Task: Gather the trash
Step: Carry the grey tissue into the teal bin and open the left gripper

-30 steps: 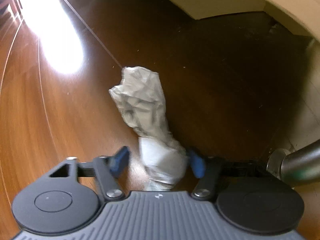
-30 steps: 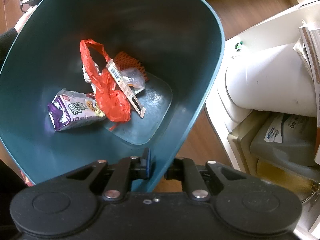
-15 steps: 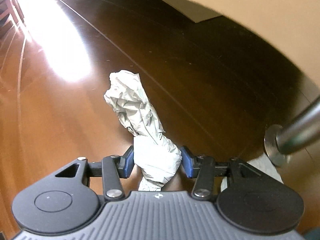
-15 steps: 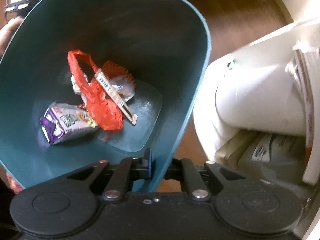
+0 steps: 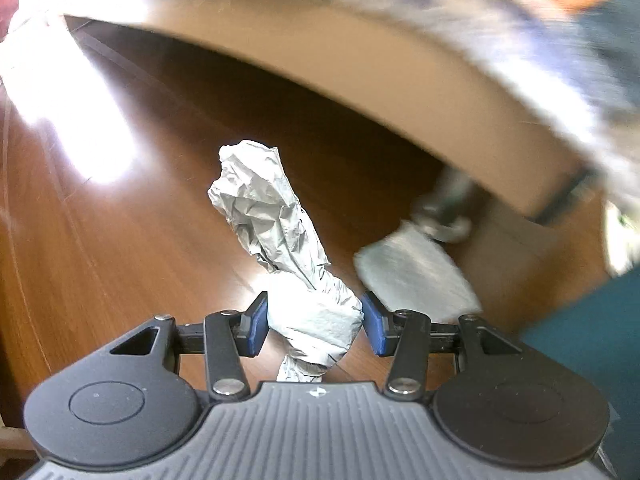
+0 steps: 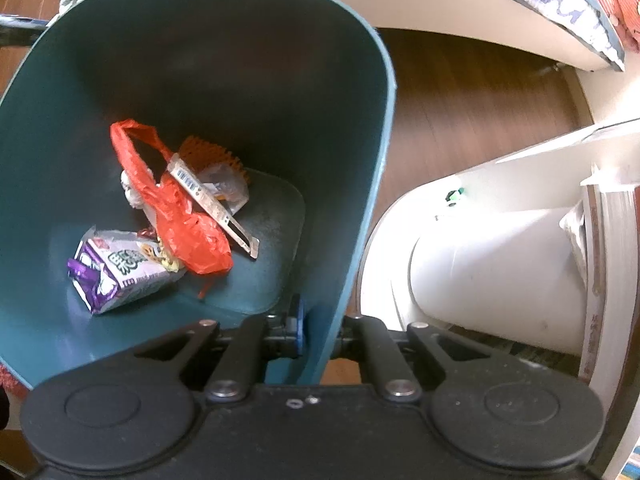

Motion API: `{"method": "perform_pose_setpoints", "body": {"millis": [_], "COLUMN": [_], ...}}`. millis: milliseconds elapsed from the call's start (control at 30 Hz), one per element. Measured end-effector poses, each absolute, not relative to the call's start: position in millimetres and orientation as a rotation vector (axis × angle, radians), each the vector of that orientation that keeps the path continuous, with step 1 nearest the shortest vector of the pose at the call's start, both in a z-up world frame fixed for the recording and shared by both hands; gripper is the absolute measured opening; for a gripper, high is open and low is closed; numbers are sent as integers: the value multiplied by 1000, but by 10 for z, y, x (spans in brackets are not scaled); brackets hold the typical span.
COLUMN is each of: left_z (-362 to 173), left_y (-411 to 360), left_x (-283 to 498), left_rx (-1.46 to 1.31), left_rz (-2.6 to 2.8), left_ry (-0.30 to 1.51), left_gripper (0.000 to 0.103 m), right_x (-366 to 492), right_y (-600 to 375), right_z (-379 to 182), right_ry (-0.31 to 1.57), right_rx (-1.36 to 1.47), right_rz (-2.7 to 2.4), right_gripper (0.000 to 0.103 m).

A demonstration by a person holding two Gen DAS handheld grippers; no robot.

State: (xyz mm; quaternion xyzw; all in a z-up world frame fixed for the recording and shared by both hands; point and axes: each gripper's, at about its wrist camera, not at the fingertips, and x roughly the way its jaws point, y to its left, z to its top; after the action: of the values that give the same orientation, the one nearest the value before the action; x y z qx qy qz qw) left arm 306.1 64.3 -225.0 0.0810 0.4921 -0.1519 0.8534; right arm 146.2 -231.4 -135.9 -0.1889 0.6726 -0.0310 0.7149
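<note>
Left gripper (image 5: 314,322) points steeply downward, its dark ribbed body filling the bottom of its own view. The jaws stand partway apart, blue pads (image 5: 256,322) pressed against both sides of a crumpled grey paper wad (image 5: 280,240), which sticks out forward beyond the fingertips. Over to the right gripper (image 6: 318,326), angled even more sharply down. Its jaws are nearly together, pinching the thin wall of the teal bin (image 6: 360,240), one blue pad inside the wall, the other finger outside it. Both linkage arms fold inward toward the centre.
</note>
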Motion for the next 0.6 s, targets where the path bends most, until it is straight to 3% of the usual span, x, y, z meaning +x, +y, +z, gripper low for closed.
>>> {"method": "perform_pose_setpoints", "body": {"millis": [367, 600], "left_z": [-1101, -728], "left_y": [59, -562], "left_x": [2343, 1990], "left_rx": [262, 250], "left_rz": [-719, -1079], "left_ry": [849, 807], "left_gripper": [47, 47], "right_x": [1184, 1215], "right_y": [-2565, -2497], "right_z": [-1307, -1230], "right_ry": [1508, 1511], "right_rx": [-378, -360], "right_rz": [-170, -192], "right_gripper": [8, 6]}}
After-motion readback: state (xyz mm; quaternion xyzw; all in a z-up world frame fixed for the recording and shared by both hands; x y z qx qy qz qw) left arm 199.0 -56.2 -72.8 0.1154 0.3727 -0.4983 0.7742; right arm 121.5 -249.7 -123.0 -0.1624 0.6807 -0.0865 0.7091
